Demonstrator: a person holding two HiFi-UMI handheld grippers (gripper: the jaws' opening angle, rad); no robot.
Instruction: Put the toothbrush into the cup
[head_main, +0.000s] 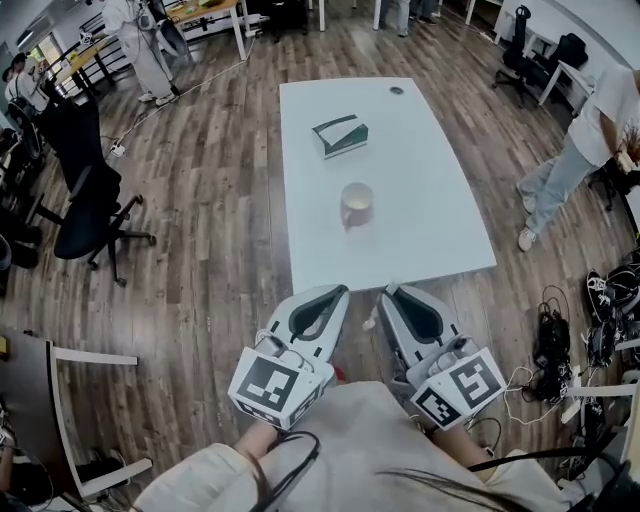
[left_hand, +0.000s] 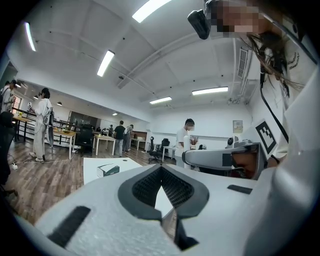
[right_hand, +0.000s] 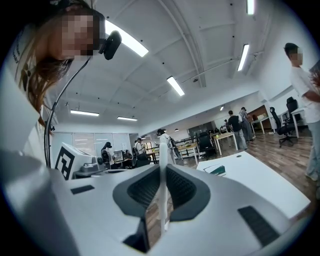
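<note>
A cream cup (head_main: 357, 205) stands upright near the middle of the white table (head_main: 440, 230). Both grippers hang short of the table's near edge, over the wooden floor. My right gripper (head_main: 391, 293) is shut on a thin white toothbrush (right_hand: 162, 160), which stands up between its dark pads; one end of the toothbrush (head_main: 371, 322) pokes out to the left. Beside it, my left gripper (head_main: 338, 293) is shut with nothing in it. In the left gripper view the jaws (left_hand: 161, 200) meet, and the right gripper (left_hand: 225, 157) shows off to the side.
A green and white box (head_main: 340, 135) lies on the table beyond the cup. A black office chair (head_main: 85, 205) stands at the left. A person (head_main: 575, 150) stands by the table's right side. Cables (head_main: 560, 345) lie on the floor at the right.
</note>
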